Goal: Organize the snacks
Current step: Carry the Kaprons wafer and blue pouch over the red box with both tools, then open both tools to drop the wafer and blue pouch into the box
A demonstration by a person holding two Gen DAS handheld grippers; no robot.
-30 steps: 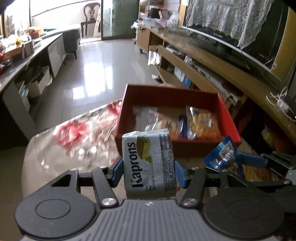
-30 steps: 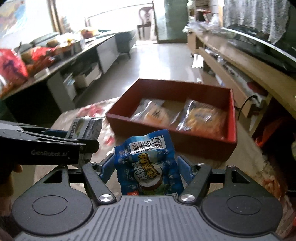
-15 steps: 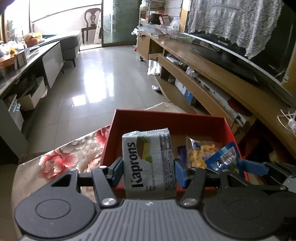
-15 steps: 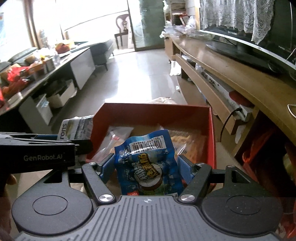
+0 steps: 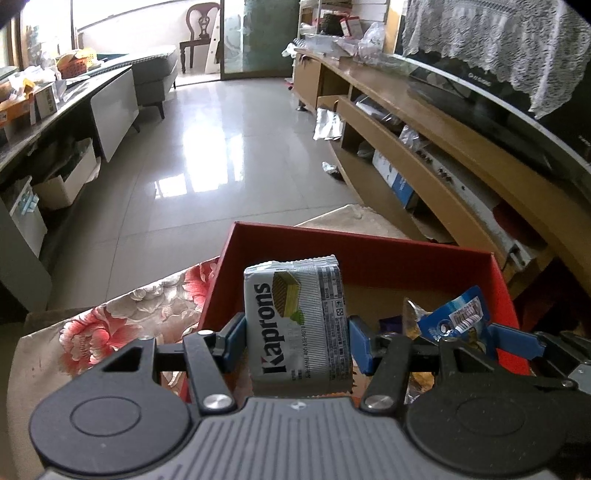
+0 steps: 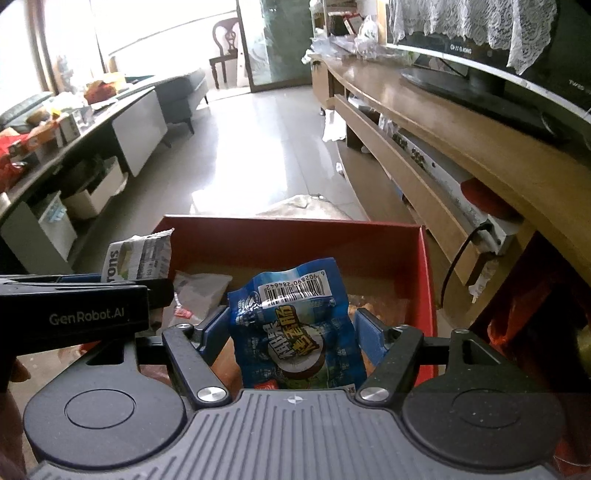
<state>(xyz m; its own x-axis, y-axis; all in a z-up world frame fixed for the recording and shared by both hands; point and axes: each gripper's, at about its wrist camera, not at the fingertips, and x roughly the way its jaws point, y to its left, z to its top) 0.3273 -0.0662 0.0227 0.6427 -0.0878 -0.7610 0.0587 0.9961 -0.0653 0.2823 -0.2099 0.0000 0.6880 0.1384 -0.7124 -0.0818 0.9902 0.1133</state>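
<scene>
My left gripper point(image 5: 295, 341) is shut on a silver Kaprons wafer pack point(image 5: 297, 321), held upright over the near left part of the red box point(image 5: 369, 251). My right gripper point(image 6: 291, 332) is shut on a blue snack packet point(image 6: 295, 328), hovering above the same red box point(image 6: 295, 236). In the left wrist view the blue packet point(image 5: 456, 319) and the right gripper's blue finger show at the right. In the right wrist view the wafer pack point(image 6: 138, 256) and the black left gripper body show at the left. Clear-wrapped snacks point(image 6: 201, 291) lie inside the box.
The box rests on a floral cloth point(image 5: 122, 325). A wooden TV stand point(image 5: 443, 155) with a television runs along the right. A long cluttered counter point(image 6: 66, 129) lines the left. Shiny tiled floor point(image 5: 236, 147) stretches ahead to a chair point(image 5: 201, 26).
Both grippers moved forward with their packets, from in front of the red box to over it. The box now sits lower and closer in both views.
</scene>
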